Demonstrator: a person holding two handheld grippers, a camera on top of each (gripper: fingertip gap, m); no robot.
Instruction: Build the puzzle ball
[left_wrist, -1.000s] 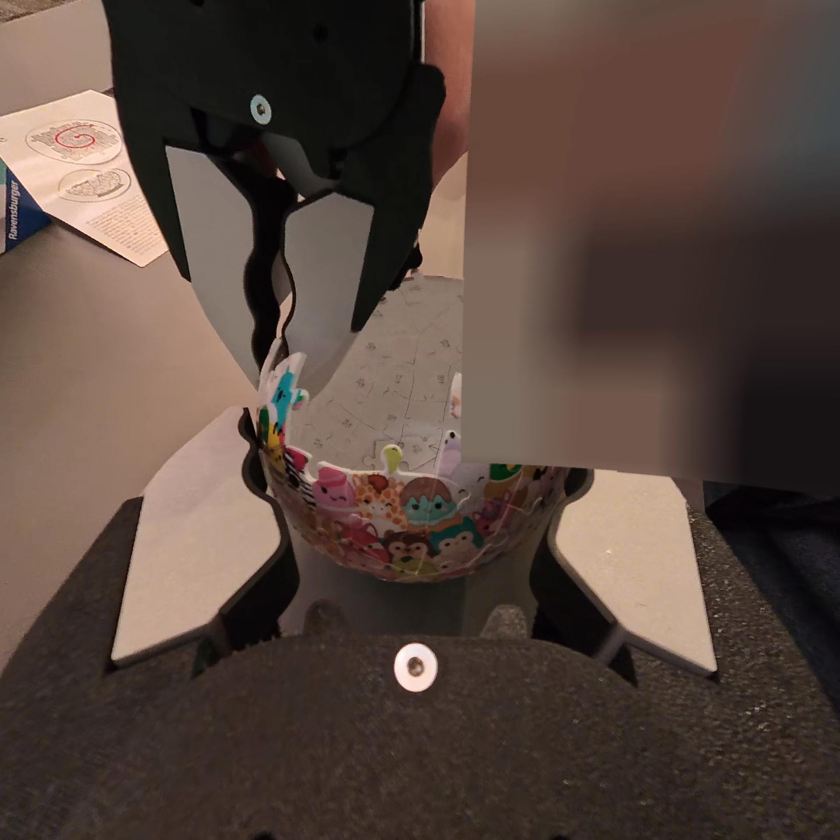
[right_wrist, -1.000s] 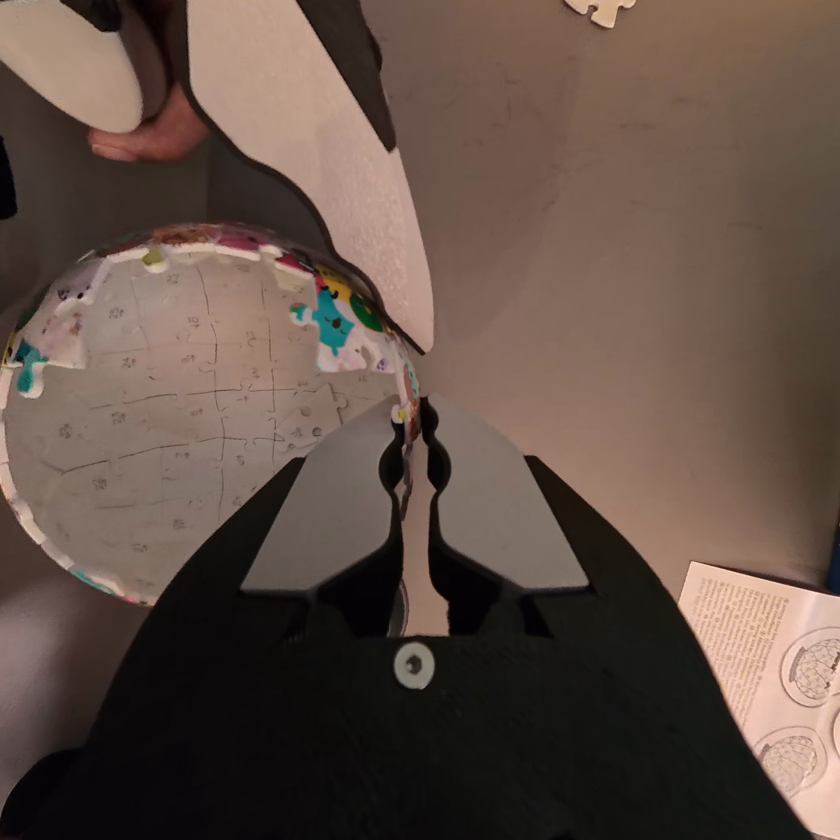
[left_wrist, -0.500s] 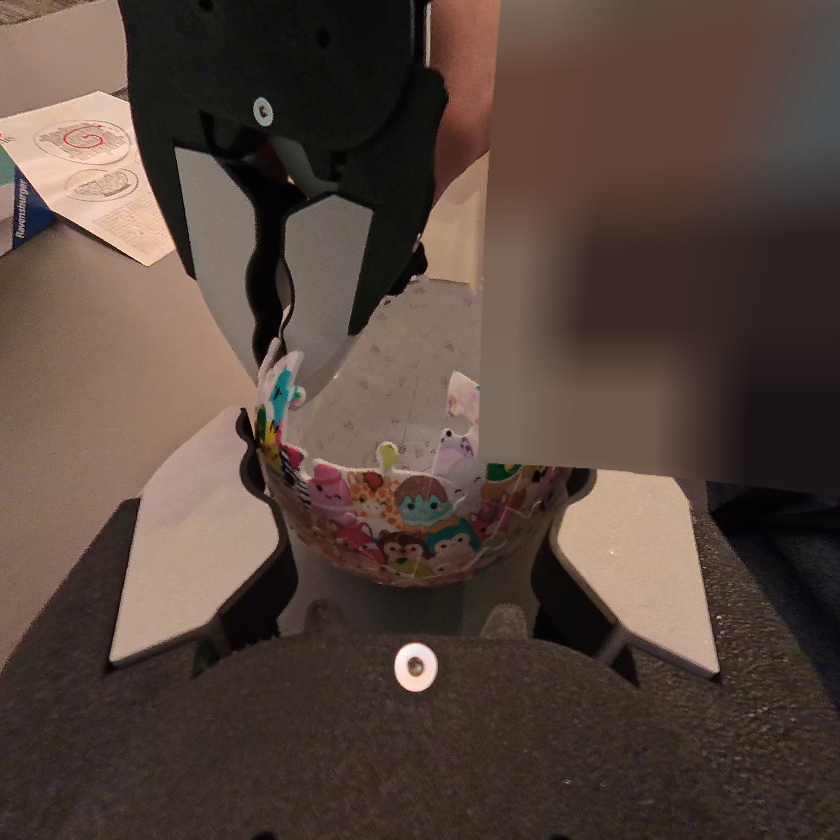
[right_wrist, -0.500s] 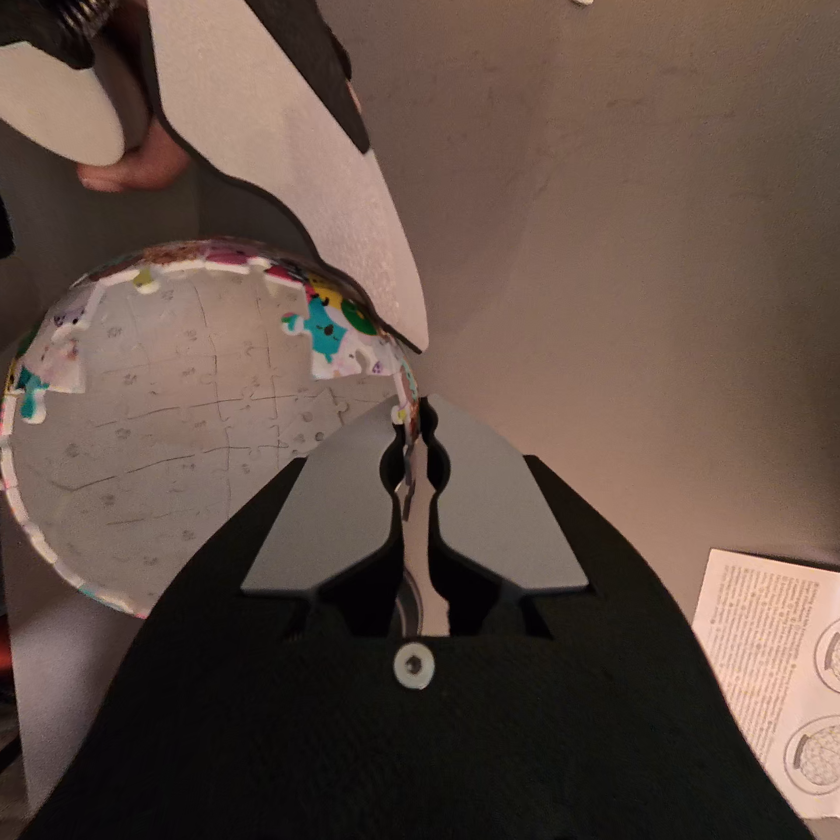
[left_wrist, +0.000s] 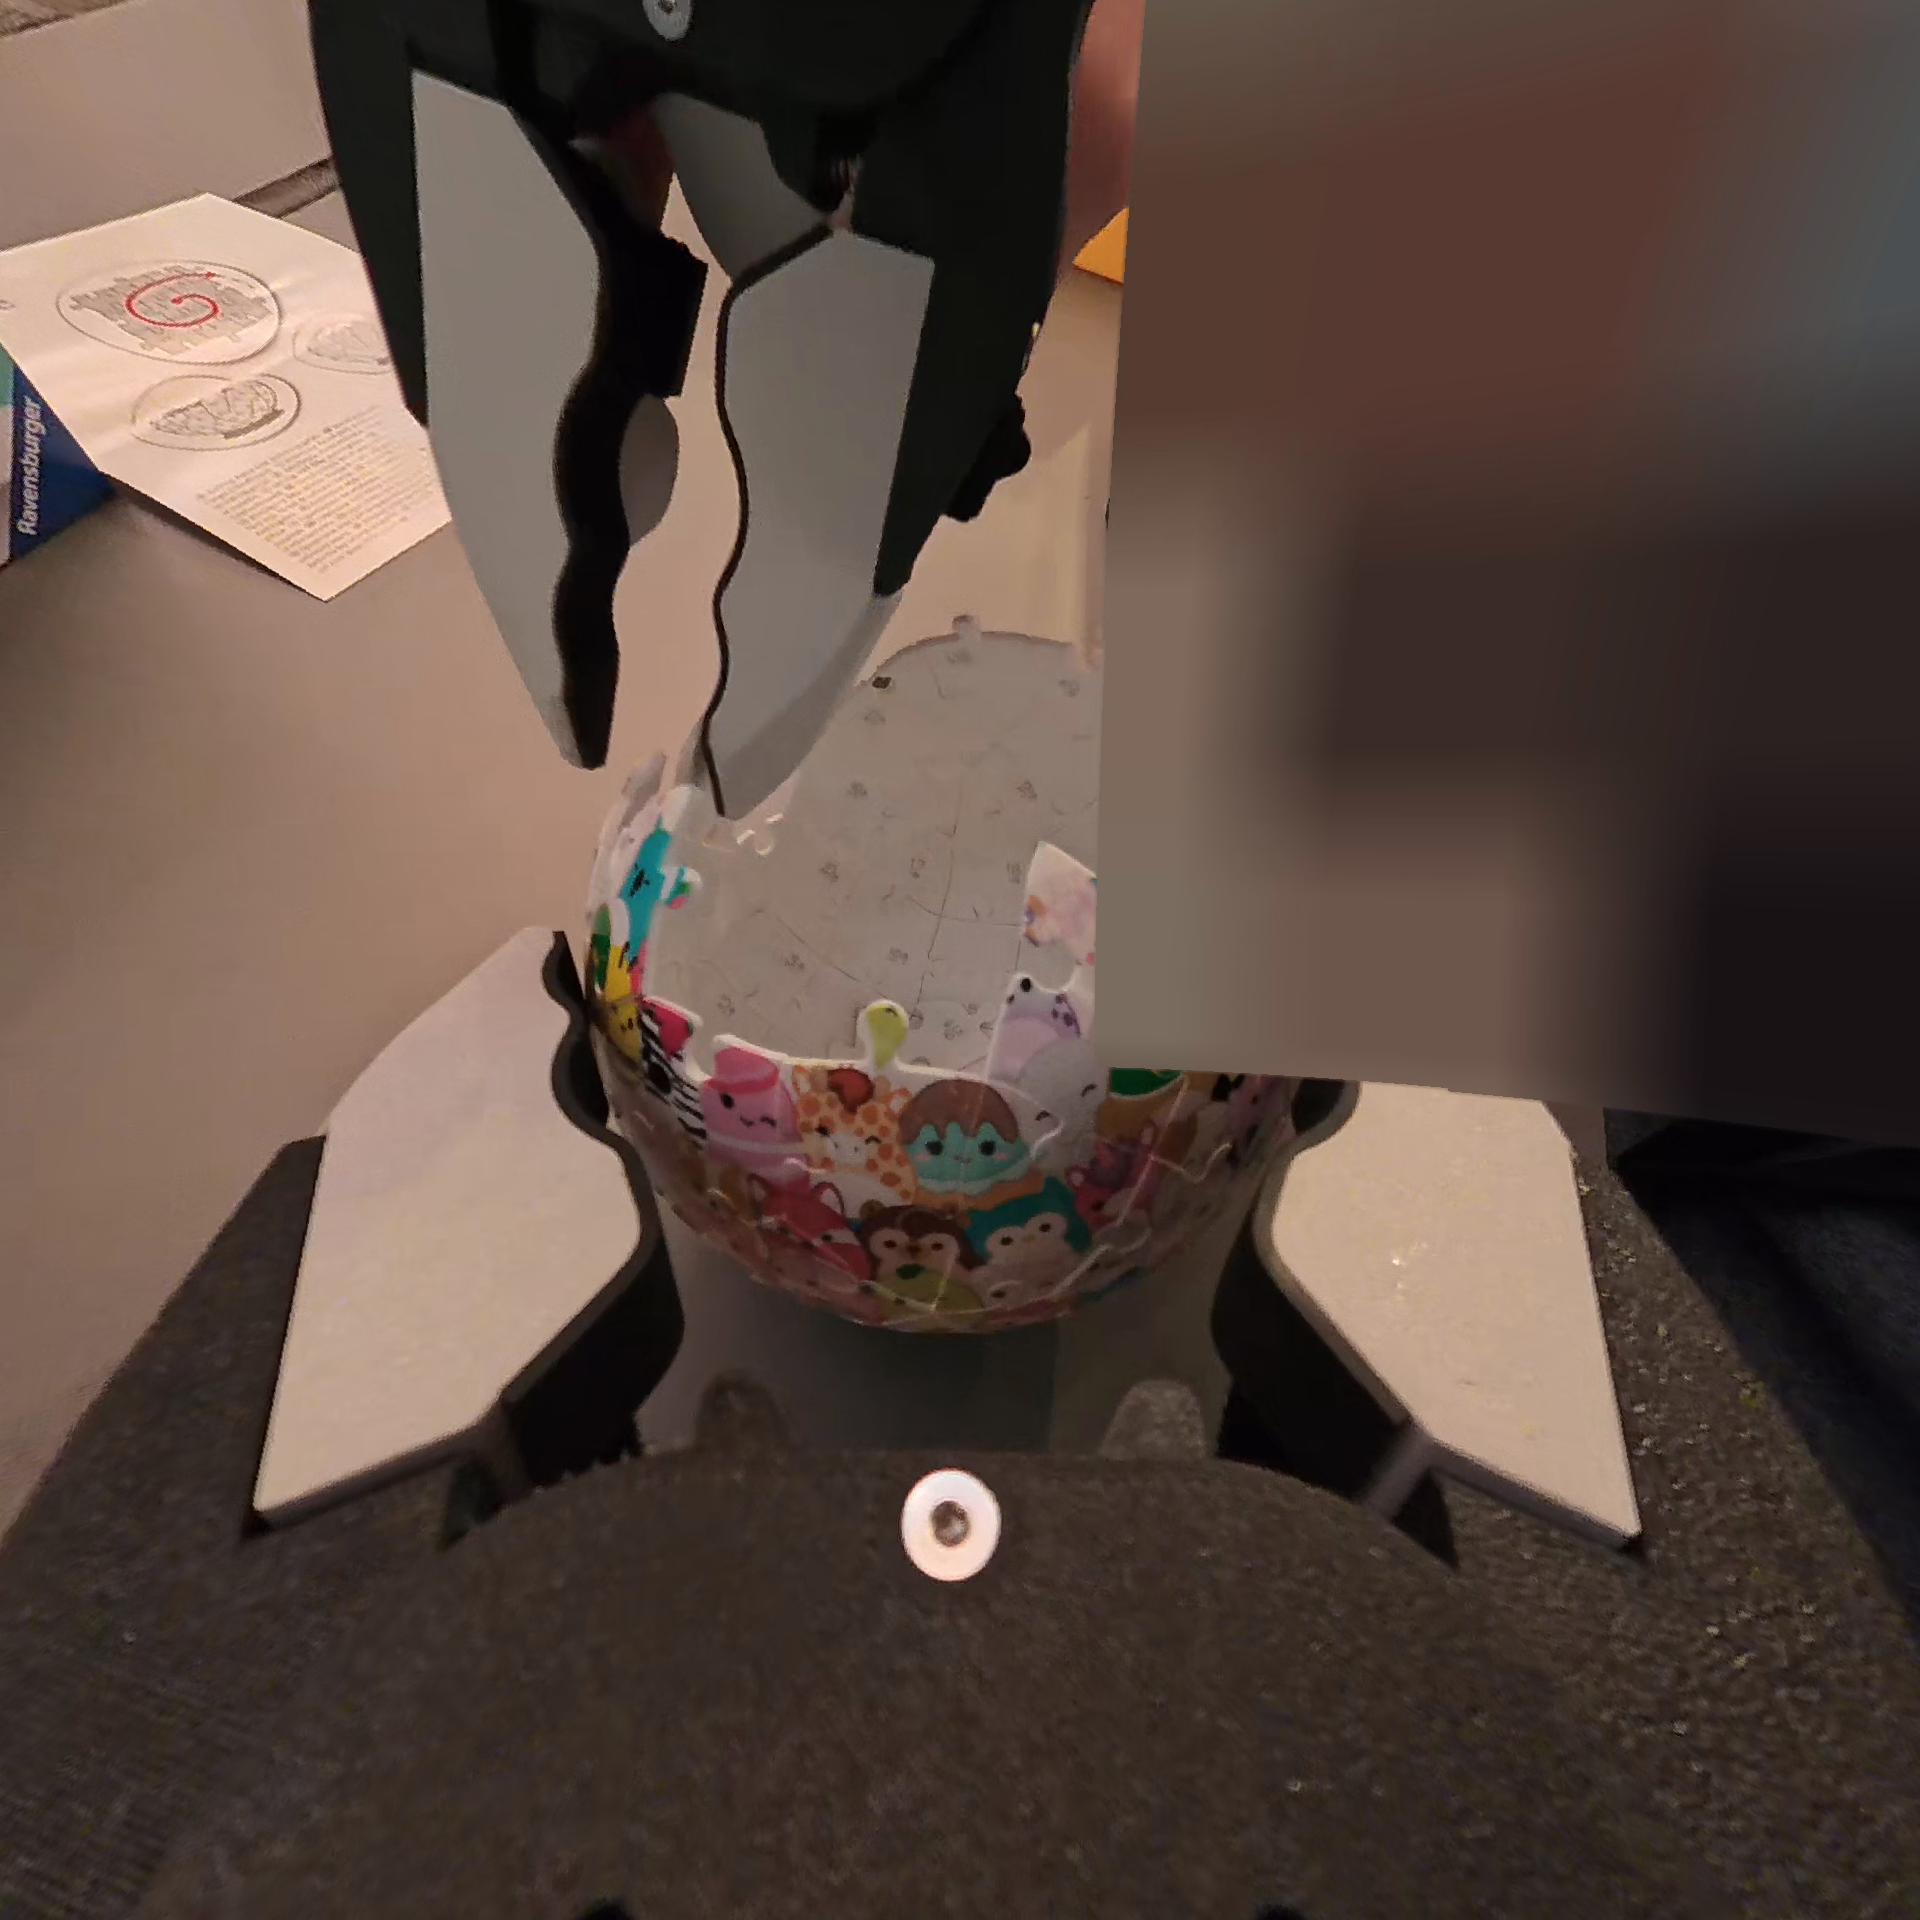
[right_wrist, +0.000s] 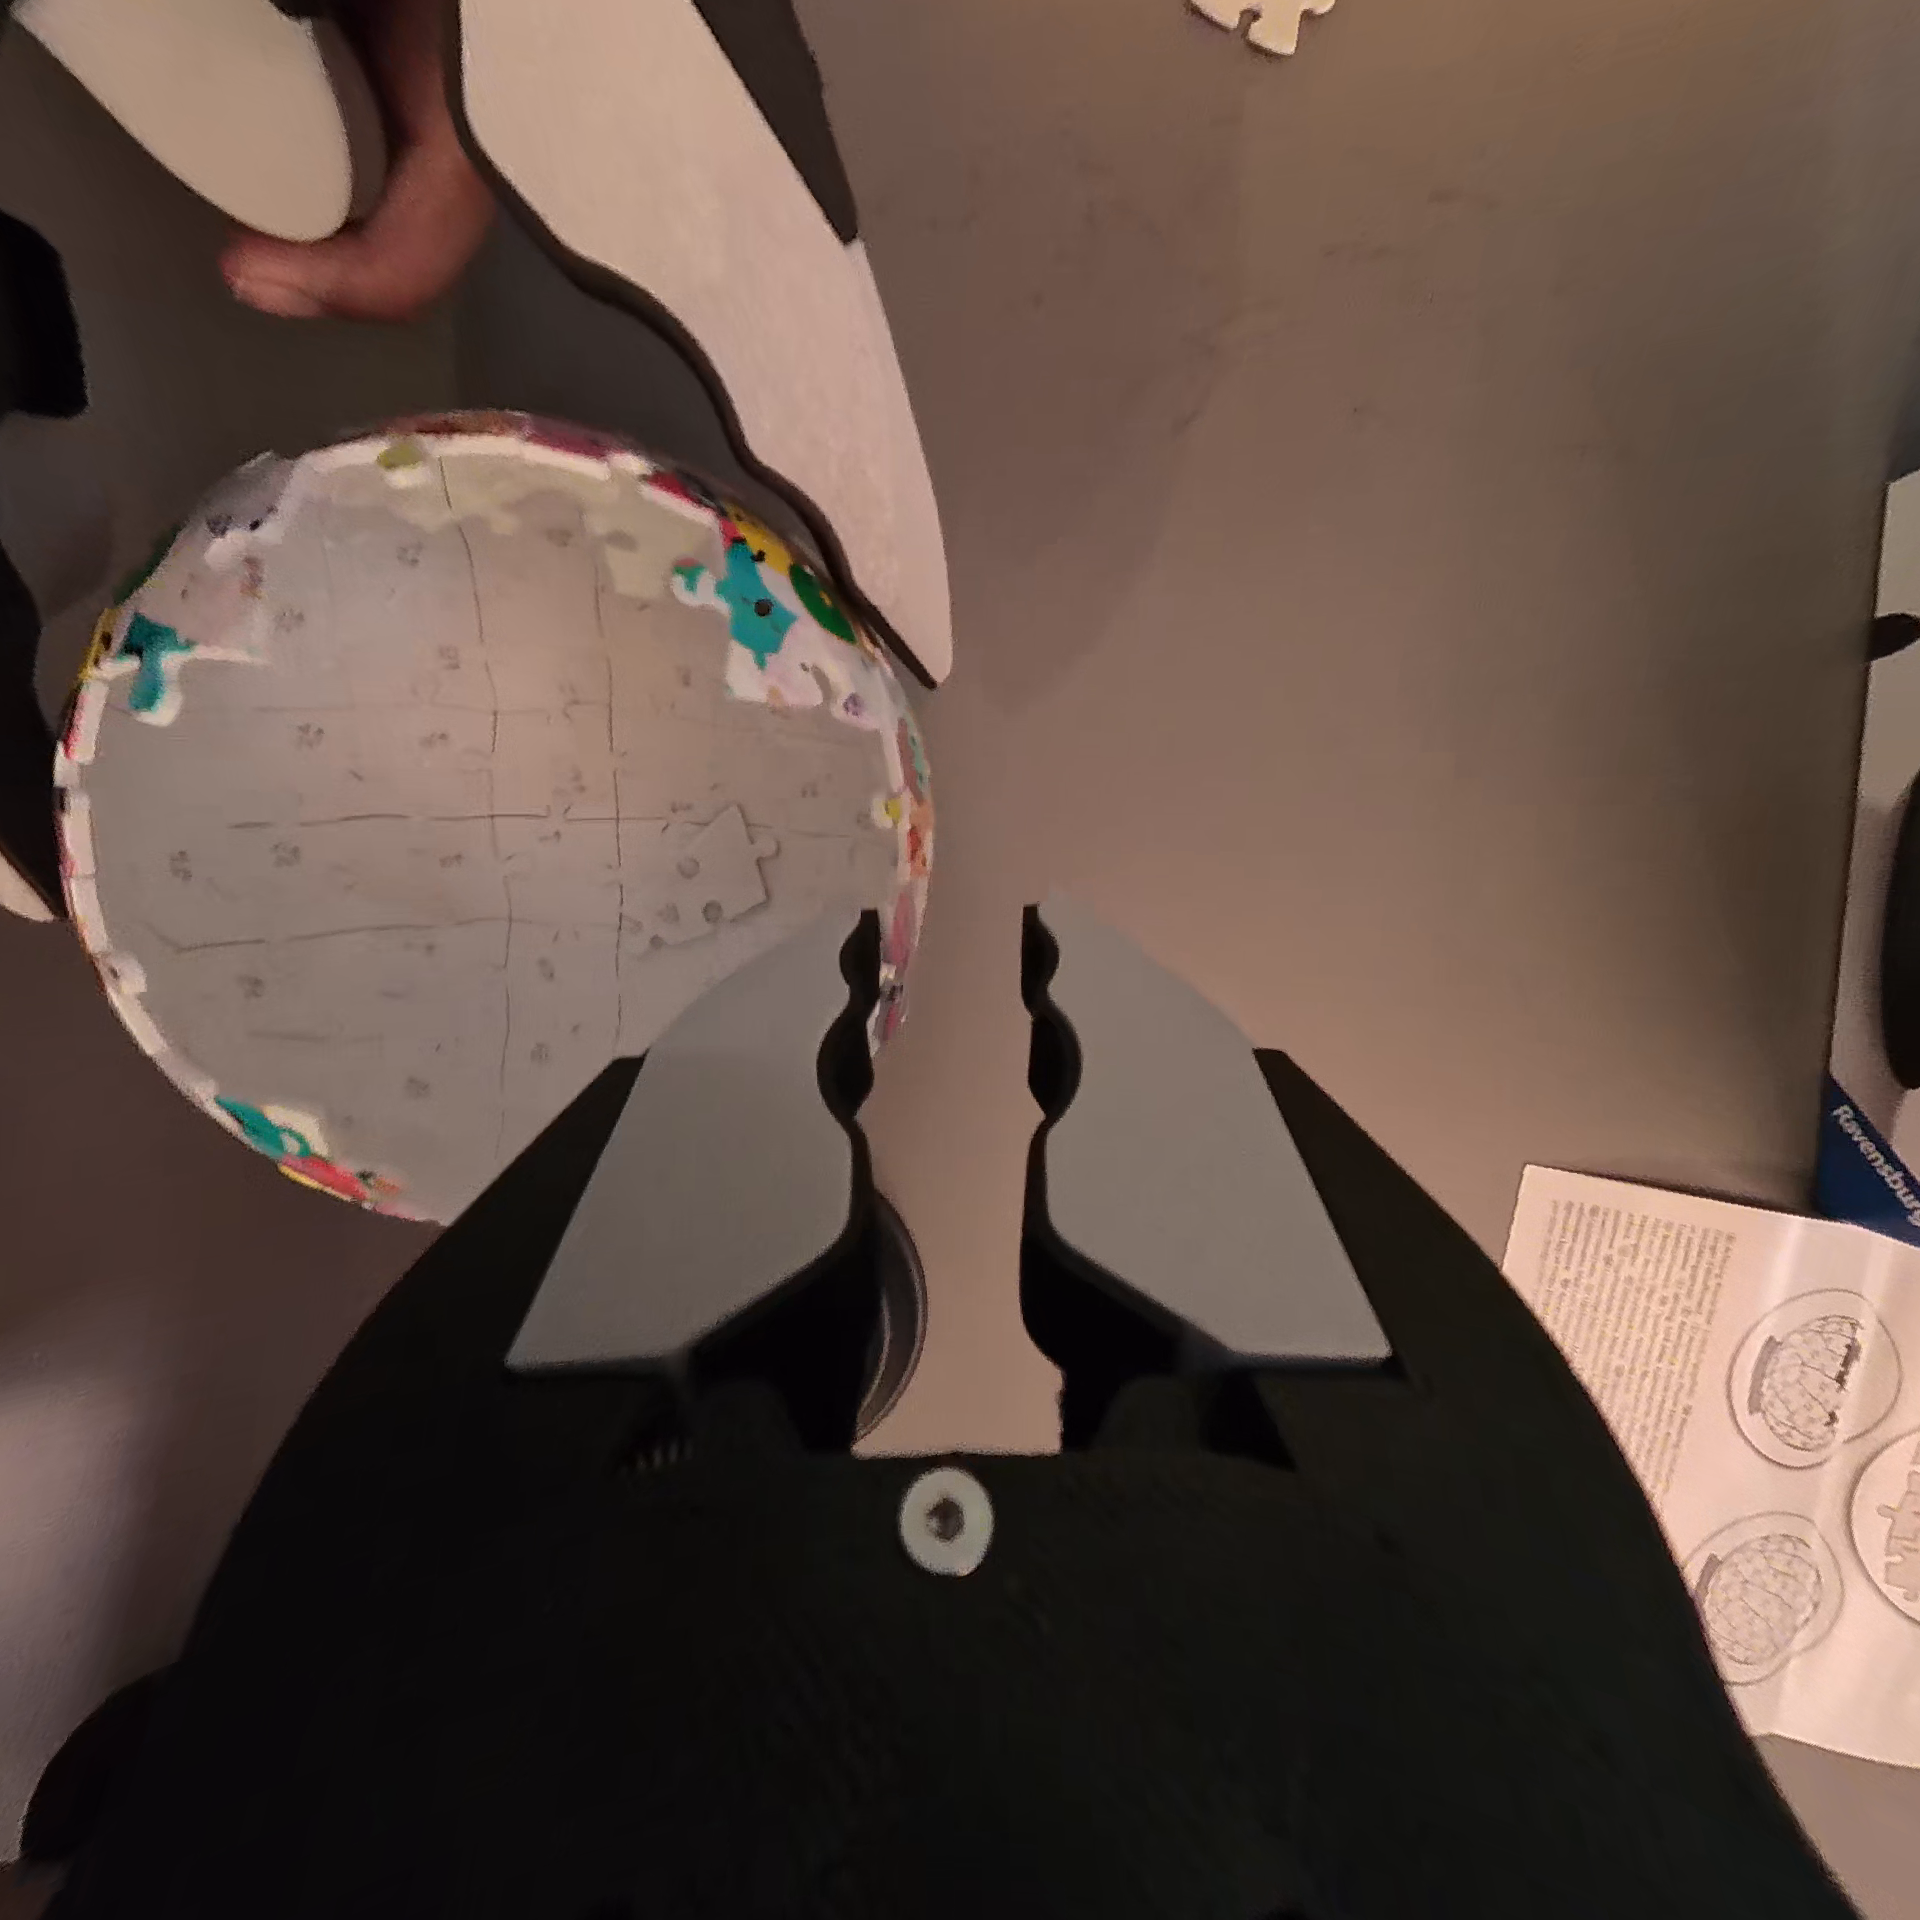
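Note:
The half-built puzzle ball (left_wrist: 883, 1153) is an open shell, with cartoon animals outside and a white inside (right_wrist: 436, 831). My left gripper (left_wrist: 945, 1029) is shut on it, one finger on each side, and holds it above the grey table. One of its fingers (right_wrist: 727, 343) shows in the right wrist view. My right gripper (right_wrist: 945, 925) is open and empty at the shell's rim, with one finger over the inside and one outside. It also shows in the left wrist view (left_wrist: 649, 774), just above the rim. A white piece (right_wrist: 717, 873) lies a little raised on the inner wall.
An instruction sheet (left_wrist: 239, 384) and a blue box (left_wrist: 42, 468) lie on the table at the left; both also show at the right in the right wrist view, the sheet (right_wrist: 1745, 1455) and the box (right_wrist: 1870, 1143). A loose piece (right_wrist: 1257, 16) lies at the far edge. A hand (right_wrist: 343, 260) holds the left gripper. From the left gripper's tips to the loose piece (right_wrist: 1257, 16) is close to 20 cm.
My right gripper was shut on the shell's rim and has now opened and let go. It has lifted slightly. The left gripper still holds the ball.

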